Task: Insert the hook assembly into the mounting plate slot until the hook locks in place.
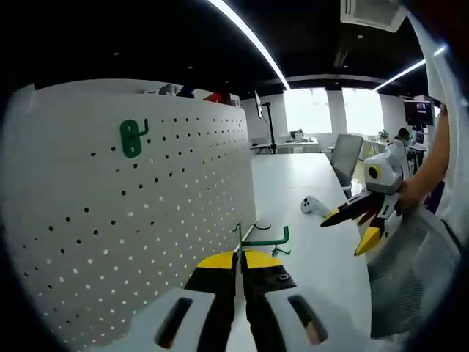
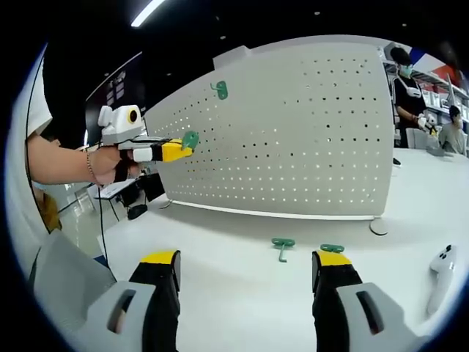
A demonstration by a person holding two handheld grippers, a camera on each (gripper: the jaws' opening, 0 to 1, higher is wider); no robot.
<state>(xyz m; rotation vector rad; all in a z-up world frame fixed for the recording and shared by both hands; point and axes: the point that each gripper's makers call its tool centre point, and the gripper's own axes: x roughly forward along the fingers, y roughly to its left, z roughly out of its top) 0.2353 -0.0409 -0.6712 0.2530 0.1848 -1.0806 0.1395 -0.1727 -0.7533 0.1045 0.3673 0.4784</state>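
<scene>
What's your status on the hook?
Left hand-held gripper shut on green hook, near pegboard. Right hand-held gripper open. Another hook already mounted. Path clear.

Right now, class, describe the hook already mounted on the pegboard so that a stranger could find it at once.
Find the white pegboard standing on the table. High on its face, near one upper corner, sits a green hook. Unlike the two green hooks lying on the table and the one in the left gripper, it hangs on the board.

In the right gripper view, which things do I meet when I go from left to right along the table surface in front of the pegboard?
Green hook → second green hook → pegboard's round foot → white controller.
</scene>
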